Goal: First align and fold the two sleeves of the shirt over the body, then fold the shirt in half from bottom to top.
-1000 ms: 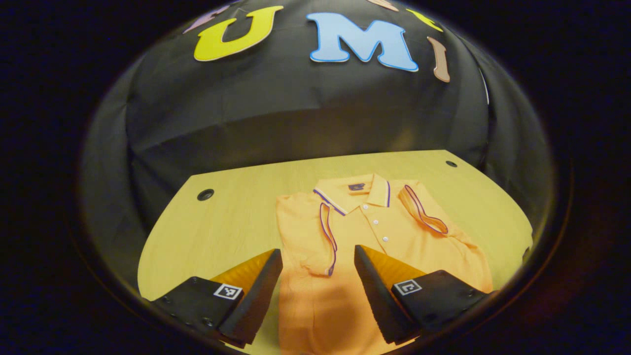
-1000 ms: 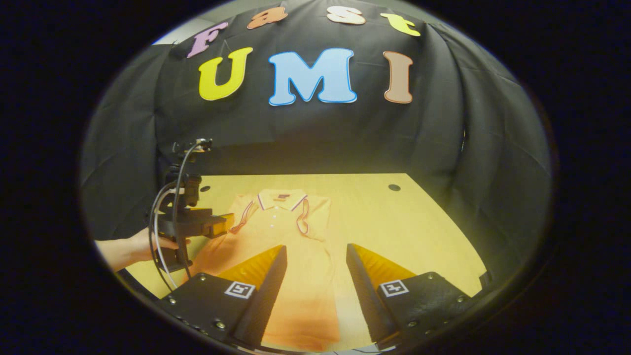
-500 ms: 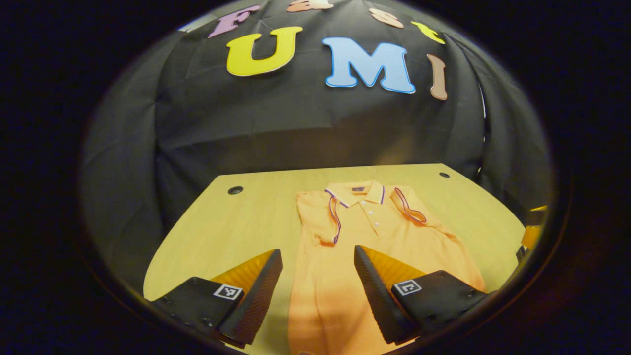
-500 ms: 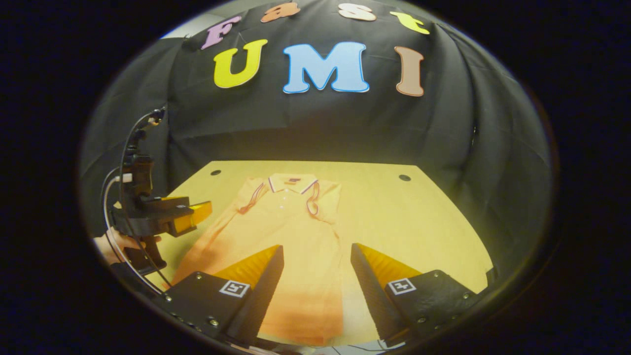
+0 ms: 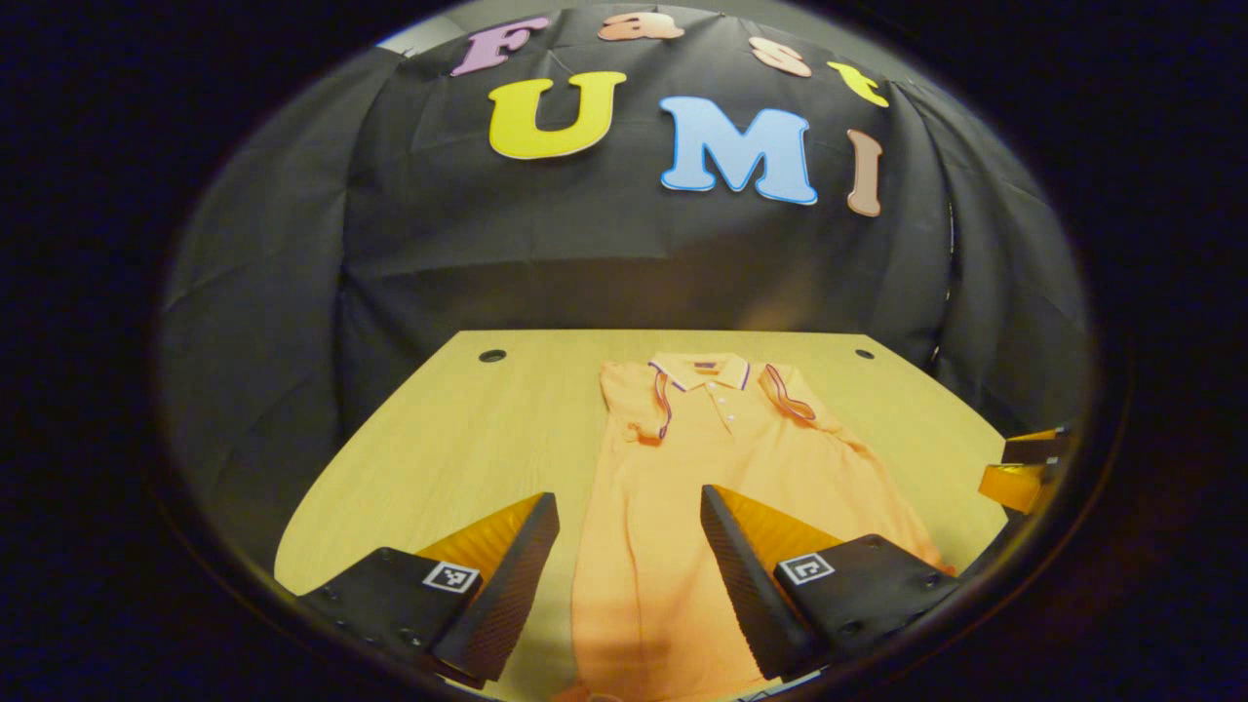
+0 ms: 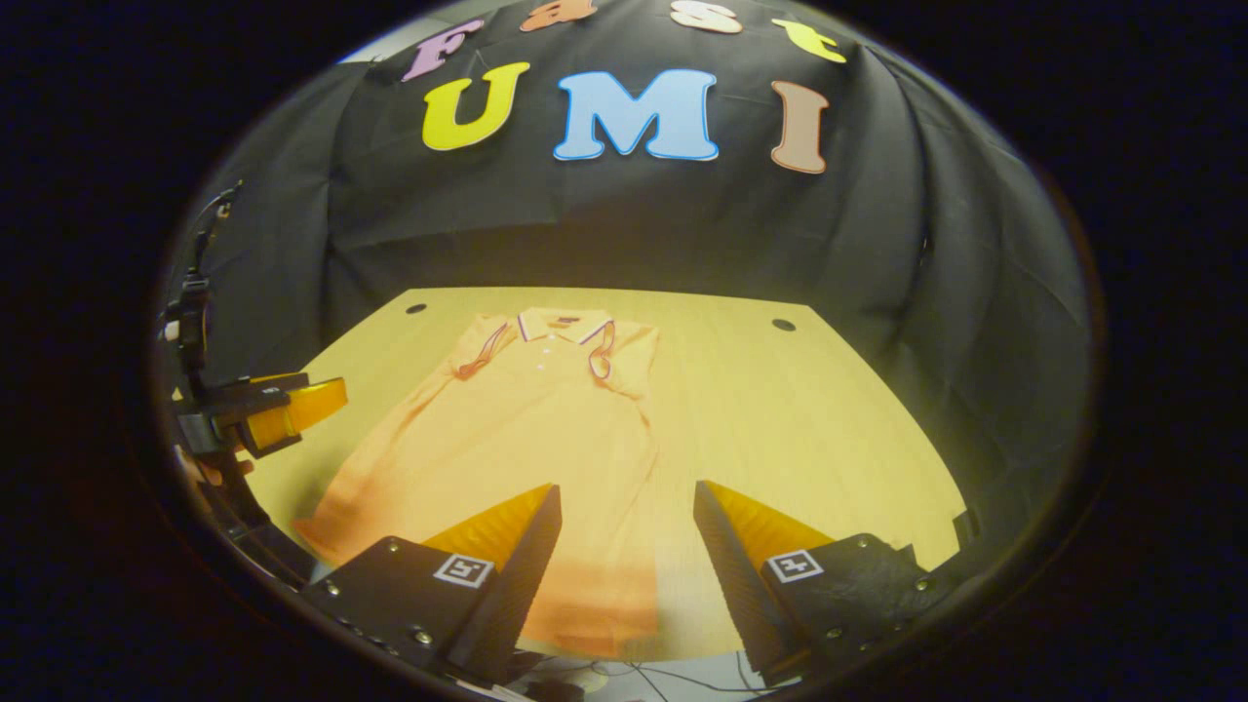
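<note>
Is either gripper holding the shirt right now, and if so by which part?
Nothing is held. The left gripper and right gripper are both open above the orange polo shirt, which lies flat on the table.

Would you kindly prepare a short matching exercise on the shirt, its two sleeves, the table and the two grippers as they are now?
Things:
1. shirt
2. sleeves
3. table
4. left gripper and right gripper

States:
A. open, holding nothing
B. folded over the chest
C. lying flat, collar toward the wall
D. bare wood beside the shirt

Pairs: 1-C, 2-B, 3-D, 4-A
</note>
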The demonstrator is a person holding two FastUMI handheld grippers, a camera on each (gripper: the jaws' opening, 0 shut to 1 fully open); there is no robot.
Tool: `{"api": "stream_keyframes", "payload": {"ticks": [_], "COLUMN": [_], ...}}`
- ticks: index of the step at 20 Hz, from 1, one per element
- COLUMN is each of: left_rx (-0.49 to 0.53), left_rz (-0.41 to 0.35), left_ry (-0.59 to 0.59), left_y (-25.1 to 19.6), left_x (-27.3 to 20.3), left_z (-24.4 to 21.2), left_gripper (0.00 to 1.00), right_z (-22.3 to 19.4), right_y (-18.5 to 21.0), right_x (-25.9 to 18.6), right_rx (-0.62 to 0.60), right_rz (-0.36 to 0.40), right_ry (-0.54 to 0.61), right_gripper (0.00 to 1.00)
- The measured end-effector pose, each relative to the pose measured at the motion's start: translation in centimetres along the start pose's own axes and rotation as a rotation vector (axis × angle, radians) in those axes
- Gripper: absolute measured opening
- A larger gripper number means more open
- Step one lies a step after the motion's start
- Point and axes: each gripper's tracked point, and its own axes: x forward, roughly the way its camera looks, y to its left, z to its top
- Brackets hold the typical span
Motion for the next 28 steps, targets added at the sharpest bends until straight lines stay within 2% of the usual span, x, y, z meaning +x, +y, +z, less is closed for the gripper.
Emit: {"api": "stream_keyframes", "payload": {"ticks": [2,5,6,7,8,10,11,13,14,16,22,28], "left_rx": [-0.001,0.017,0.019,0.016,0.013,0.009,0.009,-0.001,-0.008,-0.007,0.032,0.055], "left_rz": [0.015,0.029,0.026,0.019,0.013,0.010,0.004,-0.006,-0.012,-0.027,-0.059,-0.053], "left_ry": [-0.002,0.014,0.027,0.043,0.058,0.082,0.092,0.126,0.152,0.181,0.254,0.289], "left_y": [0.4,0.8,0.9,0.8,0.9,1.3,1.3,1.4,1.4,1.2,0.9,0.9], "left_x": [-1.7,-3.5,-4.0,-4.4,-4.9,-5.7,-6.0,-6.3,-6.5,-6.9,-6.9,-6.9], "left_z": [-0.8,-2.8,-3.7,-4.6,-5.4,-6.6,-7.3,-9.1,-10.1,-11.8,-15.3,-17.9], "left_gripper": [0.99,0.94,0.95,0.96,0.92,0.95,0.92,0.97,0.97,0.97,0.95,0.95], "right_z": [-1.2,-3.4,-4.2,-5.0,-5.6,-6.9,-7.4,-8.5,-9.1,-10.1,-13.1,-14.4], "right_y": [-0.3,-0.5,-0.5,-0.4,-0.4,-0.4,-0.2,-0.1,0.1,0.7,1.2,1.5], "right_x": [-0.4,-0.8,-0.8,-0.8,-0.8,-0.9,-0.7,-0.4,-0.2,0.2,1.1,0.8], "right_rx": [-0.021,-0.021,-0.006,0.016,0.041,0.076,0.082,0.087,0.098,0.117,0.107,0.125], "right_rz": [0.006,0.022,0.024,0.025,0.026,0.022,0.023,0.018,0.018,0.025,-0.002,-0.007], "right_ry": [0.018,0.057,0.072,0.089,0.103,0.134,0.143,0.172,0.186,0.215,0.293,0.323], "right_gripper": [0.87,0.87,0.83,0.87,0.86,0.87,0.87,0.87,0.83,0.87,0.87,0.87]}}
